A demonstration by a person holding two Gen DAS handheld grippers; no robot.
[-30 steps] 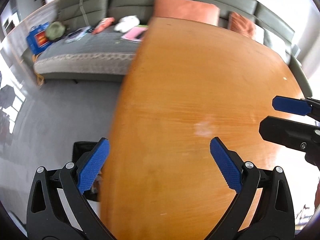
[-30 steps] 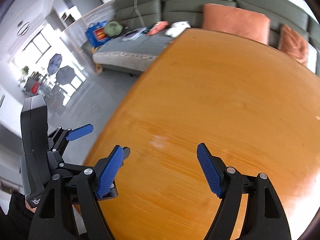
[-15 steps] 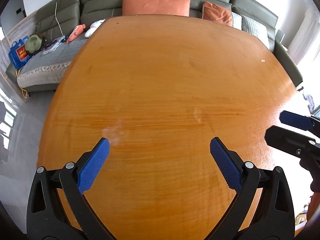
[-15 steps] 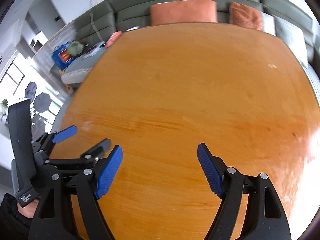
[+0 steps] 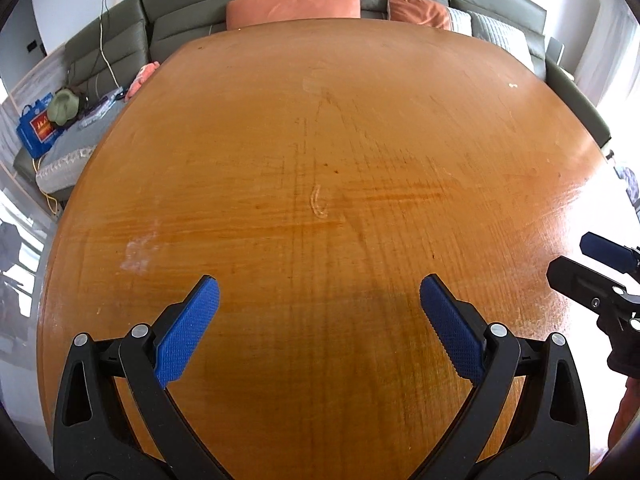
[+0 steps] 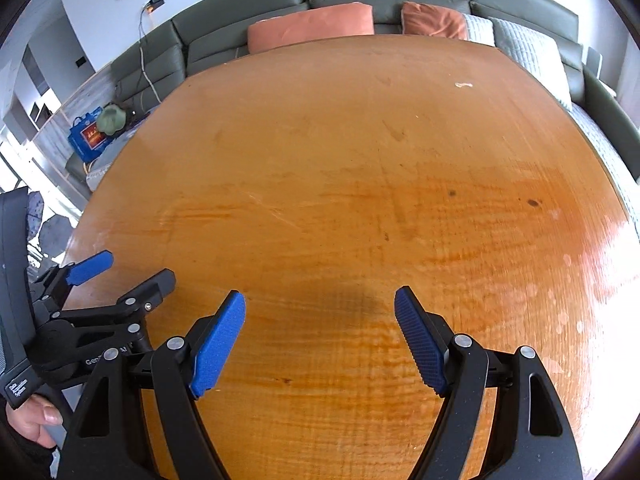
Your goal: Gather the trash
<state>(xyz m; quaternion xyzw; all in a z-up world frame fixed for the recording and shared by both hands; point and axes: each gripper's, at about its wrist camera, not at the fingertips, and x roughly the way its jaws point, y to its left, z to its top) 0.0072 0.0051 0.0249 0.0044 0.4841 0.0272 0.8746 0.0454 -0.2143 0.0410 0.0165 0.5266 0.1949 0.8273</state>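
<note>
My left gripper (image 5: 319, 292) is open and empty, held above the near part of a round wooden table (image 5: 320, 140). My right gripper (image 6: 320, 308) is open and empty over the same table (image 6: 360, 160). The right gripper shows at the right edge of the left wrist view (image 5: 596, 264), and the left gripper at the left edge of the right wrist view (image 6: 120, 272). A tiny pale scrap (image 6: 464, 85) lies on the far right of the tabletop; it also shows in the left wrist view (image 5: 513, 85). No other trash shows on the table.
A grey-green sofa (image 5: 200, 32) curves behind the table with orange cushions (image 5: 294, 6) and pale cushions (image 6: 532, 52). At its left end lie a blue bag (image 5: 36, 130), a green hat (image 5: 64, 106) and small items. Grey floor lies to the left.
Both views have swung right, from the table's left edge and floor to facing the whole tabletop squarely. Both grippers stayed open and empty.
</note>
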